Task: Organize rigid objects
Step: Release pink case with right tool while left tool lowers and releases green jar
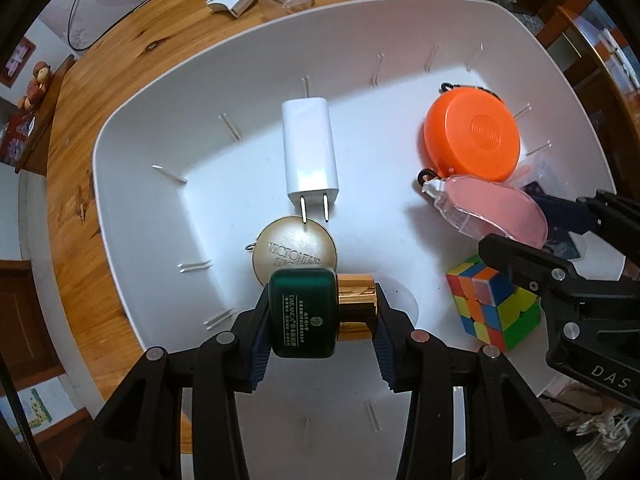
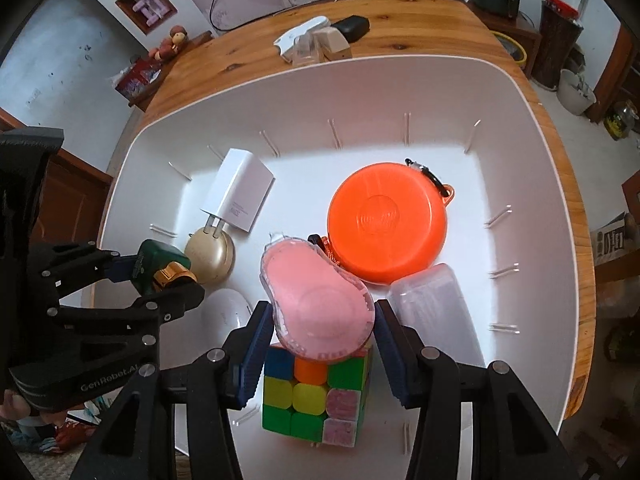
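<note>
Left wrist: claw around green bottle

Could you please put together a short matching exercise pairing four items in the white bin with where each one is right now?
Items:
1. green bottle
2. pink case
3. white charger
4. Rubik's cube

Places:
A. prongs resting on the round gold tin
B. between the right tongs
C. gripped by the left tongs
D. under the pink case

Pairs: 1-C, 2-B, 3-A, 4-D
</note>
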`<state>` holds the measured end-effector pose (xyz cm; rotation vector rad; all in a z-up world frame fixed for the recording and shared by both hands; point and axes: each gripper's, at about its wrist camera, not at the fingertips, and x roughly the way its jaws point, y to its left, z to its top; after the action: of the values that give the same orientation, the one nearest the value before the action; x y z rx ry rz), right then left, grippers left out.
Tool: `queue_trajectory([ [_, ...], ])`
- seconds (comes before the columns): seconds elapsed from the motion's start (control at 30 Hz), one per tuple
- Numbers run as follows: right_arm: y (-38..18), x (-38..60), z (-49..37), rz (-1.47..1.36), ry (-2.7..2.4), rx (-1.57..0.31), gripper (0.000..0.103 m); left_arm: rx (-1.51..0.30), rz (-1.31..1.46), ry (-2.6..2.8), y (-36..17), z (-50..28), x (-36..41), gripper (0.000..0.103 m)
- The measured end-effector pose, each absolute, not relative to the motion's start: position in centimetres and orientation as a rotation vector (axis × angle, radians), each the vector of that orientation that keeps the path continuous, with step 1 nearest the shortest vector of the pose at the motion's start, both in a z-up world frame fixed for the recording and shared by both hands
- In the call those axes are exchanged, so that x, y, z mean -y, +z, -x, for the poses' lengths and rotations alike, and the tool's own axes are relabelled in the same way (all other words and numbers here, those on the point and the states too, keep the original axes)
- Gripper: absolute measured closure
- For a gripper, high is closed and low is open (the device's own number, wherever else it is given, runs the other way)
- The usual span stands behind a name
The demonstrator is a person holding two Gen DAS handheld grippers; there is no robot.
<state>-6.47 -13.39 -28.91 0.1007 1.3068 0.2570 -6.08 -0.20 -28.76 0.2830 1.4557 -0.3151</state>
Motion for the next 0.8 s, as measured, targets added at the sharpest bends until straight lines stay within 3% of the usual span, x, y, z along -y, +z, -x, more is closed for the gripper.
queue_trajectory([
  [0.47,-30.0,13.0,6.1,-0.059,0.249,-1.357,0.051,-1.484,-0.318,-0.318,-30.1,6.3,2.0,0.056],
  [0.63,-29.6,13.4,6.1,-0.051,0.224,-1.349,0.038,-1.493,-0.321,-0.313,-30.0,5.3,1.8,0.056],
  [0.7,-29.3,13.6,6.1,-0.05,0.217,-1.338,0.037,-1.493,-0.316,-0.317,-29.9,5.1,1.7,0.055],
  [0.8,-28.8,13.8,6.1,-0.056,0.214,-1.322,0.037,-1.46,-0.332,-0.314,-29.1,4.8,1.6,0.043],
])
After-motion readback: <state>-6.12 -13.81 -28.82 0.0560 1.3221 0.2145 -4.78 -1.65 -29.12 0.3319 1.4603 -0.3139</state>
